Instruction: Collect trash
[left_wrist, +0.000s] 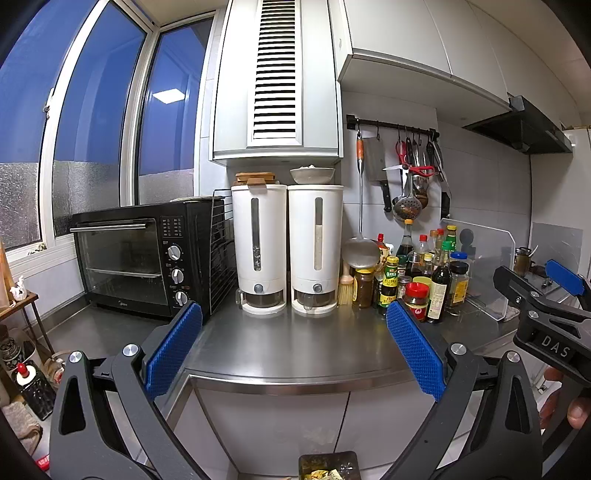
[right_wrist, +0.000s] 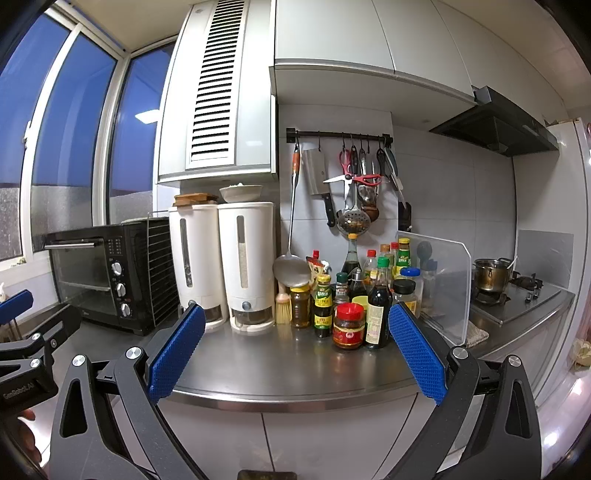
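Note:
My left gripper (left_wrist: 293, 314) is open and empty, held in front of a steel kitchen counter (left_wrist: 295, 350). My right gripper (right_wrist: 295, 314) is open and empty too, to the right of the left one; it shows in the left wrist view (left_wrist: 546, 291), and the left gripper shows at the left edge of the right wrist view (right_wrist: 22, 321). A small bin with scraps (left_wrist: 328, 467) sits on the floor below the counter edge. No loose trash shows on the counter.
On the counter stand a black toaster oven (left_wrist: 133, 258), two white dispensers (left_wrist: 288, 247) and several sauce bottles (right_wrist: 354, 299). Utensils hang on a wall rail (right_wrist: 351, 166). A clear splash guard (right_wrist: 439, 280) stands before the stove with a pot (right_wrist: 491, 275).

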